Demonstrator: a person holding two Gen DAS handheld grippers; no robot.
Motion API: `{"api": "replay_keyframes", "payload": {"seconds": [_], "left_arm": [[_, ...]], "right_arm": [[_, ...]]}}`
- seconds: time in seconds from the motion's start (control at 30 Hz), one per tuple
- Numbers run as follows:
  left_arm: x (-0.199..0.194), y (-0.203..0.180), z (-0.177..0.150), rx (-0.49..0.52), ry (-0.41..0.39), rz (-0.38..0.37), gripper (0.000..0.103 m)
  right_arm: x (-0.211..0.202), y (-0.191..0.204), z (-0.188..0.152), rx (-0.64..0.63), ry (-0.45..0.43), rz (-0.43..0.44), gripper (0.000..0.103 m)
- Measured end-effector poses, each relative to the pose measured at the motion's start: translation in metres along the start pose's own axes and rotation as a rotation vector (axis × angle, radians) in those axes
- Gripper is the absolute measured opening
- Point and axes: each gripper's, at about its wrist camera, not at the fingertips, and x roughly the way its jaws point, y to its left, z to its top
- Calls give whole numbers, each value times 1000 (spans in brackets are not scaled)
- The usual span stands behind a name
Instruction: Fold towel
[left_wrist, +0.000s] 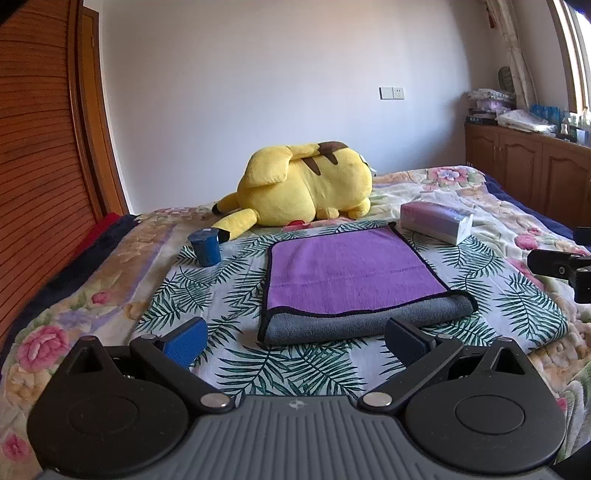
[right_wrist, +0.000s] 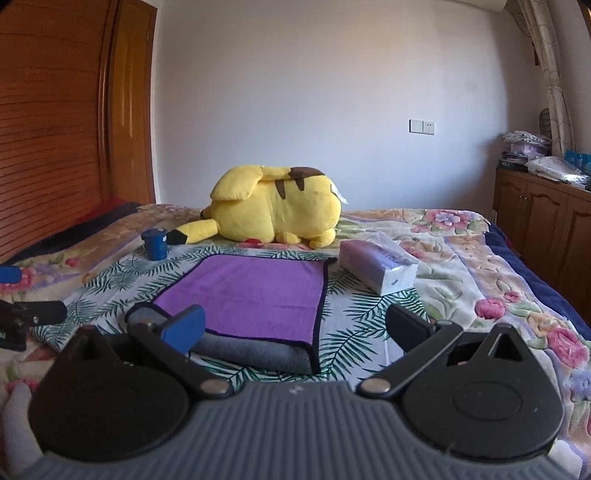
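Two grippers, both with nothing in them: we've got the left gripper (left_wrist: 295, 338) spread wide and hanging just in front of the towel (left_wrist: 351, 280), and the right gripper (right_wrist: 295, 328) is spread wide too, sitting low over the towel's near right corner. The towel is purple on top with a grey underside and black trim, folded over so the grey roll of the fold faces us along the near edge. It's lying flat on a white cloth with a green leaf print (left_wrist: 221, 295), which is spread over the flowery bedspread (left_wrist: 66, 317). From the right wrist camera, one blue pad (right_wrist: 186, 326) overlaps the grey edge of the towel, but we can't tell if it's actually touching the fabric or just in front of it. Behind the towel there's a big yellow plush (left_wrist: 306, 184) lying on its side, a small dark blue cup (left_wrist: 205, 245) off to the far left near the plush's tail, and a pack of tissues (left_wrist: 436, 221) just past the towel's far right corner. A wooden wardrobe (left_wrist: 40, 166) runs along the left side of the bed, and wooden cabinets (left_wrist: 528, 166) sit against the right wall.
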Motion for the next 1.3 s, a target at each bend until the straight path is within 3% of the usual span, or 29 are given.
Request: {"api": "replay_keyframes", "payload": {"seconds": [1.3], "left_arm": [[99, 33, 15, -52, 92, -78, 103]], "right_arm": [[81, 2, 0, -67, 150, 76, 103]]}}
